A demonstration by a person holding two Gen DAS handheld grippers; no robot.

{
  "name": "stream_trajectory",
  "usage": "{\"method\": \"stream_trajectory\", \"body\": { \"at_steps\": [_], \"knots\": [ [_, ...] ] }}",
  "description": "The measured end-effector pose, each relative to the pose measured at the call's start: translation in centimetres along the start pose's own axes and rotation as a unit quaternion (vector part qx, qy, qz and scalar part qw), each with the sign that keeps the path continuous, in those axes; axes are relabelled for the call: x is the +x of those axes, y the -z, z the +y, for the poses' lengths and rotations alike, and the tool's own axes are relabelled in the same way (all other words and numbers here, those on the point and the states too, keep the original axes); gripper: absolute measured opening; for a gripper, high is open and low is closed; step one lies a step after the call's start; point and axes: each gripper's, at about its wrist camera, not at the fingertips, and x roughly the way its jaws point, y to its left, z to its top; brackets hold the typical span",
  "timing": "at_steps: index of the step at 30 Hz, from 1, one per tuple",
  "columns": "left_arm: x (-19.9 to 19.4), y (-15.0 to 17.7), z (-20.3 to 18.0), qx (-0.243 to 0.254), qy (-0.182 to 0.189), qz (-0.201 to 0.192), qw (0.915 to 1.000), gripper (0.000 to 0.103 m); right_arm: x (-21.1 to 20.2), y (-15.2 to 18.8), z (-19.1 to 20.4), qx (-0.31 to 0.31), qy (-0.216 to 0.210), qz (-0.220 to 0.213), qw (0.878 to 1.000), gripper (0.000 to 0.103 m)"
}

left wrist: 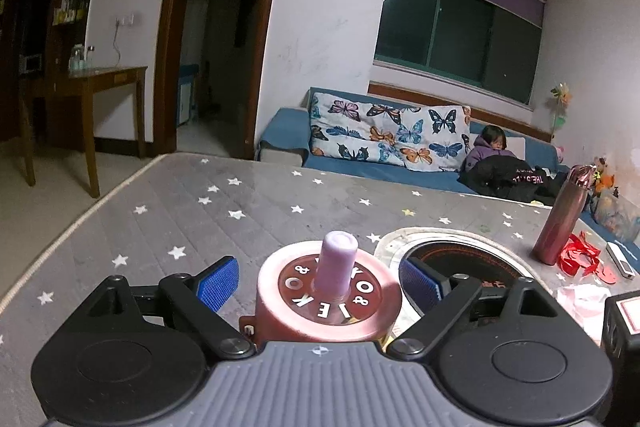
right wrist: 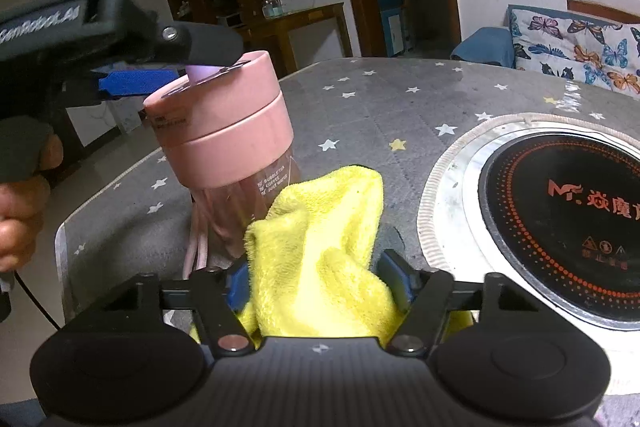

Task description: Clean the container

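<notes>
pink plastic makes up the wide lid of your container, a tumbler-style cup (right wrist: pixel 228 131) with a two-tier pink cap over a clear, pink-tinted body printed with small white checklist text. in the left wrist view the cap's dark red top disc carries white letters around a stubby lilac straw spout (left wrist: pixel 338 261) that stands up from its middle. the cup stands on the grey star-printed quilted table cover (left wrist: pixel 248 195), near the table's rounded edge and to the left of the round black induction hob (right wrist: pixel 568 219) sunk into a silvery ring in the table. whether anything is inside the cup, you cannot tell through the tinted wall.

your left gripper (left wrist: pixel 320 281) sits over the lid with its blue-padded fingers (left wrist: pixel 218 281) spread wide on either side of the cap, clear of it and gripping nothing. your right gripper (right wrist: pixel 320 287) has its jaws closed partway onto a fluffy yellow microfibre cloth (right wrist: pixel 320 227), which bunches up between the blue pads and presses against the lower right side of the cup's body. your hand (right wrist: pixel 20 211) shows at the left edge of the right wrist view, around the left gripper's handle.

further right on the table stands a tall metallic pink bottle (left wrist: pixel 560 219), closed with a ridged cap, with scraps of red ribbon (left wrist: pixel 580 255) lying beside its base.
</notes>
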Motion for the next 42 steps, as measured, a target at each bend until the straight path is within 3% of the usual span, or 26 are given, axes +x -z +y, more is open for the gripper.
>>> {"method": "stream_trajectory", "body": {
  "at_steps": [3,9,14,20,27,34,40,42],
  "knots": [
    [0.3,0.1,-0.1,-0.001,0.003,0.007,1.0000,0.083,-0.1,0.1,-0.3,0.013,-0.006,-0.003,1.000,0.053],
    [-0.1,0.1,0.3,0.010,0.009,0.008,0.9999,0.083,-0.6,0.1,-1.3,0.053,-0.025,-0.010,0.998,0.037],
    [-0.1,0.0,0.4,0.056,0.055,0.017,0.9968,0.082,-1.0,0.1,-2.2,0.086,-0.042,-0.016,0.995,0.026],
    [0.1,-0.3,1.0,0.124,0.124,0.017,0.9844,0.082,-2.1,-0.4,-3.5,0.145,-0.072,-0.038,0.986,0.022],
    [1.1,-0.8,2.4,0.118,0.179,0.029,0.9764,0.082,-4.7,-3.4,-5.3,0.208,-0.130,-0.110,0.963,0.021],
    [1.0,-0.4,2.4,0.108,0.177,0.017,0.9781,0.083,-3.0,-5.9,-6.3,0.255,-0.196,-0.147,0.935,0.021],
    [0.5,-0.2,2.8,0.088,0.162,0.010,0.9828,0.083,0.1,-4.4,-7.5,0.313,-0.203,-0.132,0.918,0.022],
    [0.2,-0.1,2.5,0.094,0.152,0.002,0.9839,0.082,0.5,-3.9,-7.8,0.320,-0.196,-0.127,0.918,0.022]
  ]
}}
